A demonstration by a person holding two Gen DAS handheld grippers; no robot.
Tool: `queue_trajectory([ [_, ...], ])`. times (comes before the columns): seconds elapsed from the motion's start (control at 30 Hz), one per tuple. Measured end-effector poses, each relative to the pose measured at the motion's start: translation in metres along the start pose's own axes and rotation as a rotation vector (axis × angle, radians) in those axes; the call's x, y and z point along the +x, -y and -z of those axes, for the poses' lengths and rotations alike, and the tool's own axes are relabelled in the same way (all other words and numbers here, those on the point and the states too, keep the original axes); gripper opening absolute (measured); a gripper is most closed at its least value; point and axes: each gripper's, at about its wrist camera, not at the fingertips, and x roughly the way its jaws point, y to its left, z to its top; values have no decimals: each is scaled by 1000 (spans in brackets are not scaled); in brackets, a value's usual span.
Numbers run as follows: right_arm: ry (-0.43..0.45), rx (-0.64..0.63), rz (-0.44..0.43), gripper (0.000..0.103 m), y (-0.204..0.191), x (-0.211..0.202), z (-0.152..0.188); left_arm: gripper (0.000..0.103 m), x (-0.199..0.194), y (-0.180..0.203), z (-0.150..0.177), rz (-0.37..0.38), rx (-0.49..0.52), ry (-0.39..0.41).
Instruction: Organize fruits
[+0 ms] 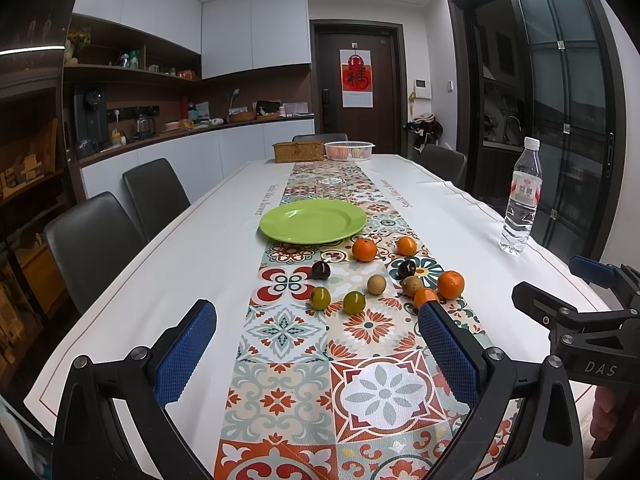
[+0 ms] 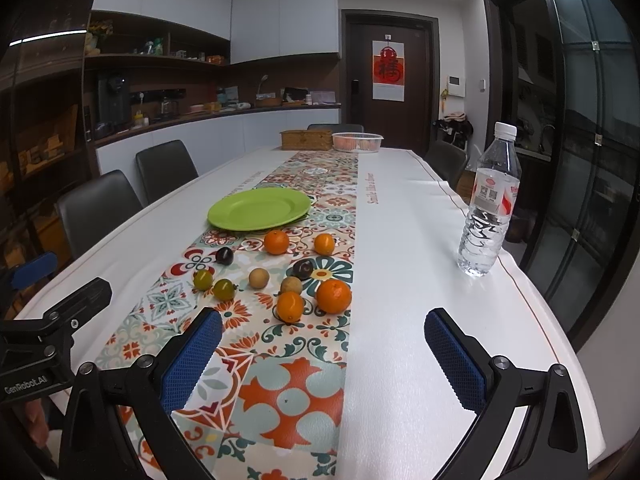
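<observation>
Both the left hand-held gripper (image 1: 316, 344) and right hand-held gripper (image 2: 324, 350) hover with jaws spread wide and empty, loose fruits (image 2: 334, 295) and a green plate (image 2: 259, 209) ahead on the worktop (image 2: 400, 240).

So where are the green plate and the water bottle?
green plate (image 1: 313, 221): left wrist view, on its flat middle.
water bottle (image 2: 489, 208): right wrist view, on its label and body.

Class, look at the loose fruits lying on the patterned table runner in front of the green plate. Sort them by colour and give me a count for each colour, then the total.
Orange fruits: 4
Dark purple fruits: 2
Green-yellow fruits: 2
Tan-brown fruits: 2
Total: 10
All lie on the table runner; none is on the green plate yet.
</observation>
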Motion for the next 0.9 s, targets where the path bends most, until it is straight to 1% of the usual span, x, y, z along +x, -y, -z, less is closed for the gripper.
queue_trajectory([
  [0.57,2,-3,1,102,1,1,2,103,-2,0,-1,2,-3,4],
  [0.73,0,-8,0,102,-7,-4,-3,103,-2,2,-2,6,-7,-1],
  [0.9,-7,-14,-7,102,-8,0,-3,103,1,3,-1,15,-15,-11],
])
